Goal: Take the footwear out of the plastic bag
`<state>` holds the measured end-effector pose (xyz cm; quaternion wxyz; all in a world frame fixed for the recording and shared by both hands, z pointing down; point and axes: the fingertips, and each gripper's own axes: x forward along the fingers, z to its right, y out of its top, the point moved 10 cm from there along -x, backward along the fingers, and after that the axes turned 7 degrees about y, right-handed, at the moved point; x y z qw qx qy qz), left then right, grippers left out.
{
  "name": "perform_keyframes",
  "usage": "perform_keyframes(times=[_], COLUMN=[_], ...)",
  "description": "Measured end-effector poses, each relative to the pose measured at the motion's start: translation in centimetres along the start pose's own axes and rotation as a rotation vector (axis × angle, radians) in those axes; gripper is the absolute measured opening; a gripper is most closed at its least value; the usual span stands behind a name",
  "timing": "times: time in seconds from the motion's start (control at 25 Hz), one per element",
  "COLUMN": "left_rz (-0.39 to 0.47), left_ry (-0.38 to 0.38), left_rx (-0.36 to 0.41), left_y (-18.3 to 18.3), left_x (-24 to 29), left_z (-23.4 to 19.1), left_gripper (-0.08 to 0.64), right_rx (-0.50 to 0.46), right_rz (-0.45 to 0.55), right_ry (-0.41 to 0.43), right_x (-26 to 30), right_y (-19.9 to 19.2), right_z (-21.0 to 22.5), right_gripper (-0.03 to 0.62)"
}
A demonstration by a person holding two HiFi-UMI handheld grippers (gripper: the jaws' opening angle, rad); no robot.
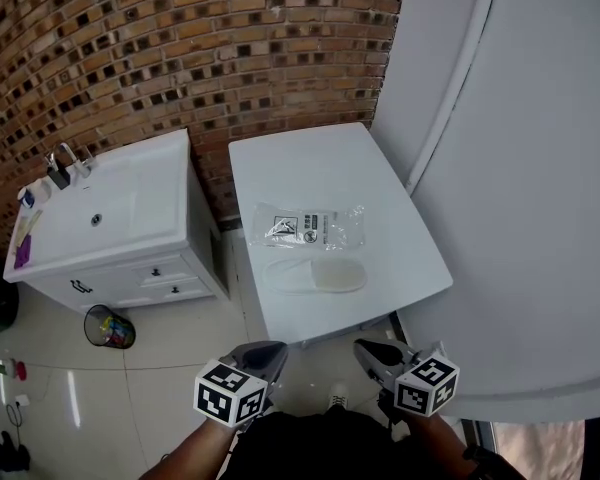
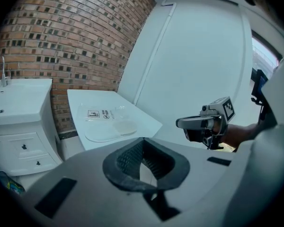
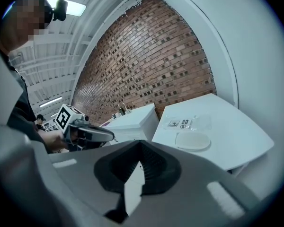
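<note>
White slipper (image 1: 310,276) lying flat on the table (image 1: 400,238), well ahead of both grippers, and it looks to be out of the plastic bag (image 1: 310,226) already. The bag sits just beyond it, on the far side from the grippers, the two touching or very nearly so. From here I can't tell if the slipper's far edge is tucked under the clear film. The bag lies nearly flat, printed labels up, and whether a second slipper is inside I can't say.

So, judging by the layout, the main job looks done or close to it, with perhaps only a check of the bag left.

Now the left gripper (image 1: 268,348): jaws fully together, nothing between the pads, touching nothing. It hangs short of the table's near edge, close to the person's body. The right gripper (image 1: 368,349) is the same, pinched closed and empty, level with its partner. Slipper and bag lie ahead, roughly between the lines the two point along.
</note>
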<state>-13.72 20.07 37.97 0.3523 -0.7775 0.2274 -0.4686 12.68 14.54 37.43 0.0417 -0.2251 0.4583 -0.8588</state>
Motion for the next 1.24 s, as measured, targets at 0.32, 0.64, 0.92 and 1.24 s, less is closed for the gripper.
perform_keyframes(times=[0.32,0.64,0.92,1.24], left_rz=[0.008,-0.006,-0.005,-0.006], left_ry=[0.003,-0.007,-0.015,-0.022], left_rx=[0.003,0.019,0.031,0.028], left_y=[-0.1,-0.4,-0.2,0.1], left_x=[-0.6,-0.6,-0.6,-0.5], left_z=[-0.2,0.2,0.6,0.8], left_gripper=[0.006,0.006,0.006,0.006], right_rx=[0.000,-0.001,-0.004,-0.014], right_rz=[-0.001,-0.002,-0.007,-0.012], right_ry=[-0.007,0.000,-0.008,-0.003], right_x=[-0.1,-0.2,-0.9,-1.2], right_y=[-0.4,-0.7,-0.8,-0.4], right_z=[-0.6,-0.8,-0.9,-1.3], right_gripper=[0.000,0.000,0.000,0.000])
